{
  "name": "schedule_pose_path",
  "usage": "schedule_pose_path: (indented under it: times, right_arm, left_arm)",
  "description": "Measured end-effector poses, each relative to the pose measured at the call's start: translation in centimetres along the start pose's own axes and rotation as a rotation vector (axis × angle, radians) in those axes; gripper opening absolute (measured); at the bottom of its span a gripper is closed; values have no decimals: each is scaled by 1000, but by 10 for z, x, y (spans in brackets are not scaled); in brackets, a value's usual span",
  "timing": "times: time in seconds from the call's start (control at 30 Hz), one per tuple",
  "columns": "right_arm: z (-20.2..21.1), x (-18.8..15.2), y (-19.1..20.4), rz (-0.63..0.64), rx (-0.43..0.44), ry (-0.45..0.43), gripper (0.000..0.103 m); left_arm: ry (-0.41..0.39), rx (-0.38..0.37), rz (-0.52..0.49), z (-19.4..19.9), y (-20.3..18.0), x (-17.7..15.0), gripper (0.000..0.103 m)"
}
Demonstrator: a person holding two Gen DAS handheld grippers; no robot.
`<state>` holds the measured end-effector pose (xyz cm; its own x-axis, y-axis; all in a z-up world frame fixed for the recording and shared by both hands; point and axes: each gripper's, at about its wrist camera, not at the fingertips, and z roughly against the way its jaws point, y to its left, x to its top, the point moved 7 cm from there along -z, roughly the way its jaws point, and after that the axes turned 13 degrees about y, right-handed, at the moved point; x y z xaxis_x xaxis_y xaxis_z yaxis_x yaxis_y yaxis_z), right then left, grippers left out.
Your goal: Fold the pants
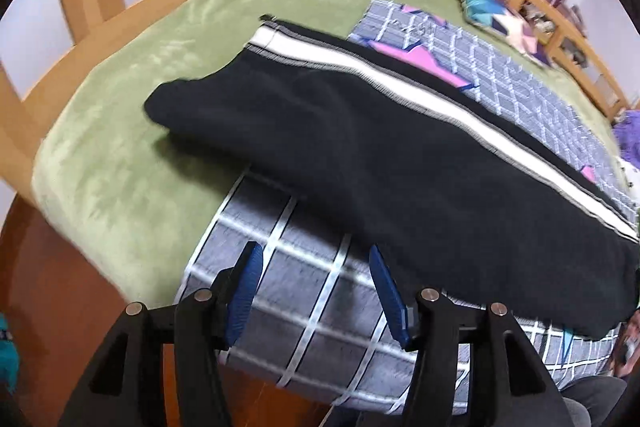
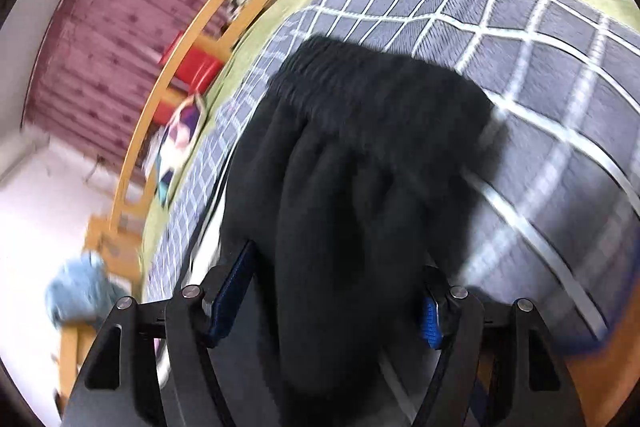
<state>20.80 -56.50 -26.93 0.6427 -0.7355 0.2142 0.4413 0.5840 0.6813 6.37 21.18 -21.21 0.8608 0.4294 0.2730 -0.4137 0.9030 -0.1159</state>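
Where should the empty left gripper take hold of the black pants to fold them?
Grip the near folded edge of the black pants, coming in low from the front of the left gripper. That edge lies loose on the checked blanket just ahead of its open jaws.

black pants [image 1: 360, 155], white stripe; grey checked blanket [image 1: 320, 291].

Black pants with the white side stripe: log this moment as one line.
black white-striped pants on grey checked blanket | left gripper open, empty | right gripper open, black fabric between fingers | fold unfinished
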Motion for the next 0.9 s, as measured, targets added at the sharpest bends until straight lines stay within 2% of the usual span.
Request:
schedule_pose_path:
  times: [0.03, 0.07, 0.13, 0.17, 0.2, 0.23, 0.27, 0.3, 0.37, 0.4, 0.43, 0.47, 0.53, 0.57, 0.67, 0.7, 0.8, 0.9]
  right_arm:
    - [-1, 6, 2, -11, -31, -12, 46]
    - [6, 16, 10, 23, -30, -25, 28]
    - [24, 24, 30, 114, 20, -47, 24]
    - [41, 25, 36, 150, 48, -85, 24]
    - [54, 25, 41, 187, 35, -134, 25]
    - [55, 24, 39, 210, -16, -146, 26]
    - [47, 23, 34, 231, -87, -117, 32]
    - [35, 22, 26, 243, -141, -50, 42]
    - [13, 14, 2, 231, -234, 76, 45]
    - [13, 9, -9, 222, -246, 88, 45]
    - [21, 1, -20, 207, -225, 69, 45]
    - [32, -3, -25, 191, -236, 34, 45]
    - [49, -10, -27, 190, -272, -14, 54]
    - [57, -15, -26, 196, -294, -30, 54]
    - [78, -28, -13, 214, -328, -49, 54]
    - [84, -34, -5, 224, -343, -55, 54]
    - [97, -49, 13, 262, -388, -63, 54]
    - [101, -75, 32, 329, -425, -47, 54]
  left_arm:
    - [-5, 2, 4, 1, -2, 0, 53]
    - [-14, 15, 5, 5, 0, -1, 53]
    - [-25, 49, 6, 12, 6, -1, 53]
    - [-35, 71, 10, 17, 11, -2, 53]
    - [-52, 74, 15, 22, 16, -3, 53]
    - [-66, 65, 19, 25, 19, -3, 56]
    - [-76, 52, 23, 27, 22, -2, 57]
    - [-83, 26, 26, 26, 25, -1, 57]
    - [-79, 14, 20, 22, 26, 3, 57]
    - [-79, 16, 13, 20, 26, 7, 57]
    - [-87, 9, 3, 20, 25, 13, 57]
    - [-94, 0, 0, 21, 25, 16, 57]
    - [-112, -35, 12, 18, 28, 26, 57]
    - [-112, -50, 26, 16, 32, 29, 57]
    - [-90, -138, 116, -3, 52, 43, 57]
    - [-72, -194, 168, -13, 63, 49, 57]
    - [-51, -284, 300, -38, 88, 61, 57]
    - [-66, -357, 367, -57, 103, 73, 55]
